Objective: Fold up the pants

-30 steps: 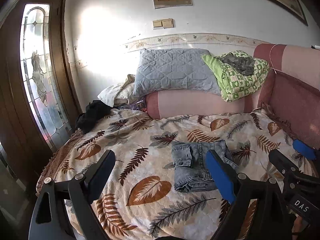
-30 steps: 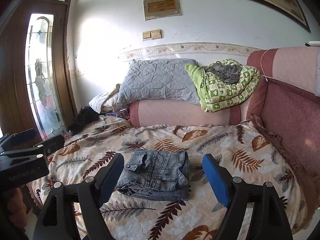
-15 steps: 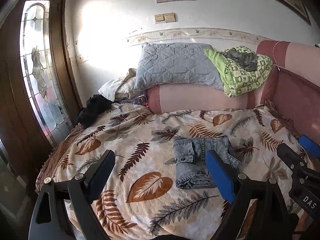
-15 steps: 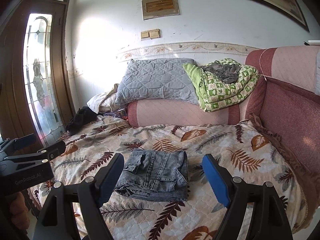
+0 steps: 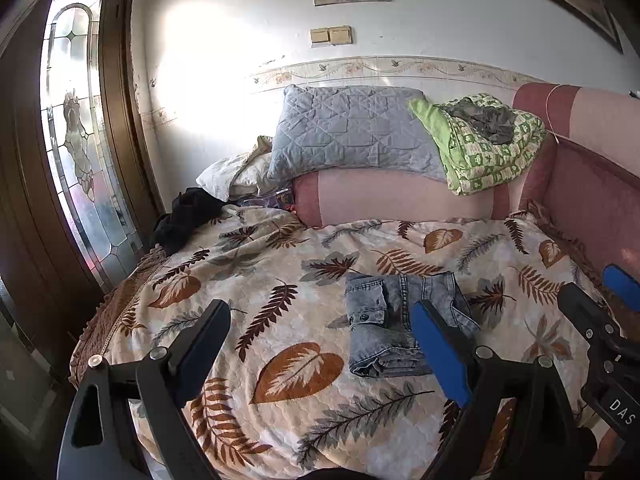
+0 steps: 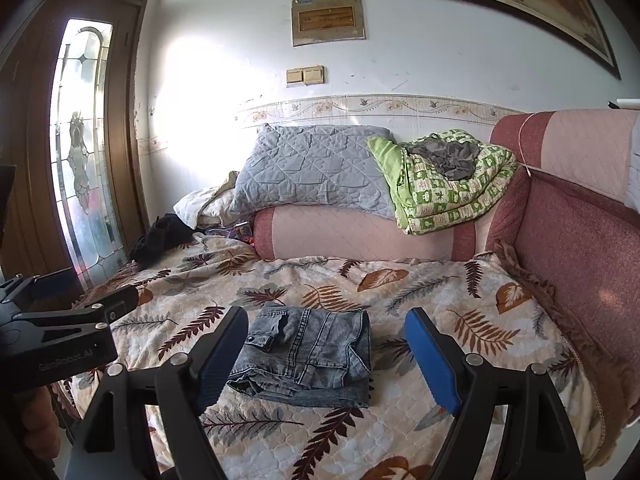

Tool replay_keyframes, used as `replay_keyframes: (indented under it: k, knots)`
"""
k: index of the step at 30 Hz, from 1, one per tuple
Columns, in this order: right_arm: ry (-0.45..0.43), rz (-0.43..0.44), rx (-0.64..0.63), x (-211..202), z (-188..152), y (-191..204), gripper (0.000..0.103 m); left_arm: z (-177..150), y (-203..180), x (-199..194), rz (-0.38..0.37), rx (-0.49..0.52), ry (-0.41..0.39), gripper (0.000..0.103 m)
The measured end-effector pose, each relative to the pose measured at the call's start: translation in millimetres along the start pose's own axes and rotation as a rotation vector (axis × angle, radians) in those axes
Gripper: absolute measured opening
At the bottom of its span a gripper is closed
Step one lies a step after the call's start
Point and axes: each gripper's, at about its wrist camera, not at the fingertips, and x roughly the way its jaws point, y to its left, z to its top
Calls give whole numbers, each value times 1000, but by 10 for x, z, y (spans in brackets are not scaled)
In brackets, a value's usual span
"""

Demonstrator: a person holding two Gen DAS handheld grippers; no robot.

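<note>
Grey denim pants lie folded in a compact rectangle on the leaf-patterned bedspread; they also show in the right wrist view. My left gripper is open and empty, held back from the bed, with the pants just behind its right finger. My right gripper is open and empty, pulled back with the pants seen between its fingers. Neither gripper touches the pants. The right gripper shows at the right edge of the left wrist view, and the left gripper at the left edge of the right wrist view.
A grey quilted pillow and a green patterned blanket rest on a pink bolster at the bed's far end. A red padded side bounds the right. Dark clothes lie far left by a stained-glass door.
Both grippers have drawn slightly back and up from the bed, still open. The folded pants have not moved.
</note>
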Motion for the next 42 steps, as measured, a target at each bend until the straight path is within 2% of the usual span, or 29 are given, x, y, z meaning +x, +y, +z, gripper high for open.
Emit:
replay_keyframes:
  k: [19,21,23,25,30,33,37,42]
  knots:
    - [11,21,-11,50,-27,52,83,-32,48,69,15,-4,10,92]
    - [30,31,-15,121,-62,11,83,-76,73,193,15,6,48,92]
    - [79,18,20,256,-137,-124,83,-173,144,352,17,1,88,92]
    - [119,3,76,396,-231,-340,83,-293,222,566,73,18,137,92]
    - [225,-124,192,773,-477,-964,83,-531,525,1061,203,18,229,92]
    - [279,-215,216,958,-592,-1277,83,-620,750,1291,216,-38,277,92]
    - [290,-238,268,1055,-670,-1513,83,-617,924,1438,237,-107,282,92]
    - [302,-208,213,1218,-661,-1391,83,-538,911,1460,228,-115,239,92]
